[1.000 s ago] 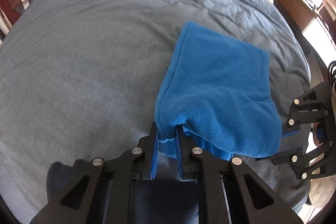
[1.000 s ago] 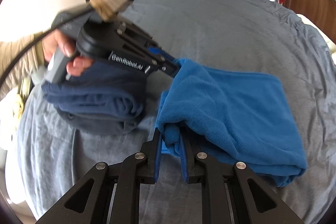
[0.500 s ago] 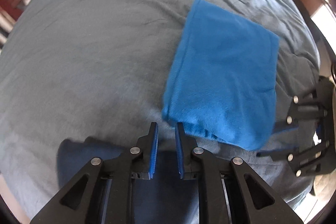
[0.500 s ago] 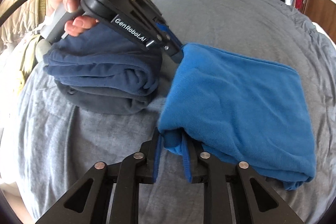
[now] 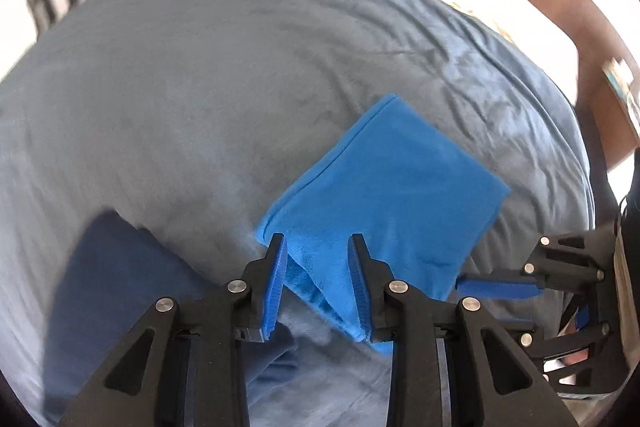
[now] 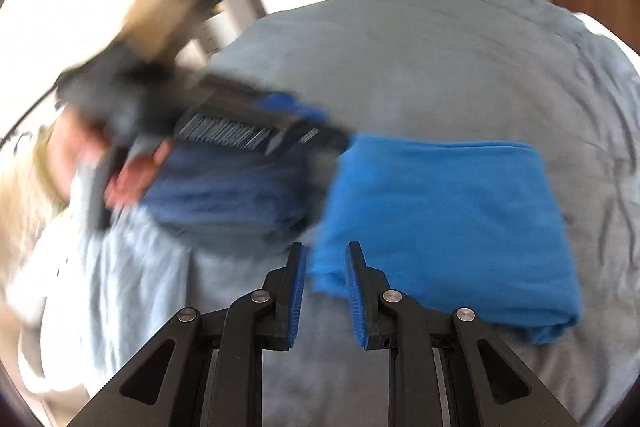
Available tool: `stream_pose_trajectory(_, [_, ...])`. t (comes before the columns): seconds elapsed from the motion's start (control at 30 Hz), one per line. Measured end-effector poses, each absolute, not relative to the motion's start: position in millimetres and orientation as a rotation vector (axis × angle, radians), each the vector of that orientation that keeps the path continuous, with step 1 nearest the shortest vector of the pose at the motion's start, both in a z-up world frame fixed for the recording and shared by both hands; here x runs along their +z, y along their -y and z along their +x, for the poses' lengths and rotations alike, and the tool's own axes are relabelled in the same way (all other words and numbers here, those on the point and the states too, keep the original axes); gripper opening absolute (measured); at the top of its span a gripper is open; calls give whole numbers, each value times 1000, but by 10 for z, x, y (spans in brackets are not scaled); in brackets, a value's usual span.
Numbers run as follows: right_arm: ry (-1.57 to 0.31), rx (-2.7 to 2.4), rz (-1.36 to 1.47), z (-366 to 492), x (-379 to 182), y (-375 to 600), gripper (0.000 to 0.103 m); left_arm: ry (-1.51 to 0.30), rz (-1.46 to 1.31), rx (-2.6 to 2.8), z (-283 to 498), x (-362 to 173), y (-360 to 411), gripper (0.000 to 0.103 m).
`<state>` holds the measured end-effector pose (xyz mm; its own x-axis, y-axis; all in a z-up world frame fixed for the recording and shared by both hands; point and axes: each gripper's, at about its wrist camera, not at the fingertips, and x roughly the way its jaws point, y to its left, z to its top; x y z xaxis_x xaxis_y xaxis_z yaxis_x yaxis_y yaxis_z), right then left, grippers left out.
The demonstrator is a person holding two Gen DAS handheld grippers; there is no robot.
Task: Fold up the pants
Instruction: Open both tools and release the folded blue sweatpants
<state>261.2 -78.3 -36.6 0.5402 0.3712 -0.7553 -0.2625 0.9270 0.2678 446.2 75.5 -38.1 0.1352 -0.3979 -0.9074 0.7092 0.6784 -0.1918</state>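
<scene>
Lying folded into a flat rectangle, the blue pants [image 5: 392, 195] rest on the grey bed cover [image 5: 200, 75], right of a stack of dark blue folded clothes [image 6: 232, 195]. The left gripper [image 5: 318, 275] has its fingers spread apart above the near corner of the pants, holding nothing. The right gripper [image 6: 325, 279] also has its fingers apart, at the near left edge of the pants, gripping nothing.
</scene>
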Motion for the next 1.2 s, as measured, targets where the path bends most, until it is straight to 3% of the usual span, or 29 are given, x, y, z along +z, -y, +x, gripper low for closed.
stream_pose_trajectory(0.13, [-922,338,114,2758,-462,840,23,-1290,183,-727,4658,-610,-820,31])
stream_pose_trajectory(0.2, [-929,346,104,2795,-527,770,23,-1313,152,-698,4698,-672,-824,39])
stream_pose_trajectory(0.27, [-951,363,129,2833,-613,741,23,-1320,164,-683,4687,-715,-804,41])
stream_pose_trajectory(0.73, [-1096,402,156,2823,-1159,658,22,-1395,50,-632,4738,-937,-843,41])
stream_pose_trajectory(0.77, [-1096,401,153,2827,-1172,653,22,-1394,47,-631,4745,-939,-845,40])
stream_pose_trajectory(0.9, [-1100,403,153,2845,-1188,650,22,-1363,37,-647,4748,-872,-825,21])
stream_pose_trajectory(1.13, [-1103,423,131,2832,-1198,621,22,-1352,123,-580,4666,-860,-804,20])
stream_pose_trajectory(1.2, [-1110,429,125,2822,-1220,604,22,-1350,161,-546,4656,-887,-794,25])
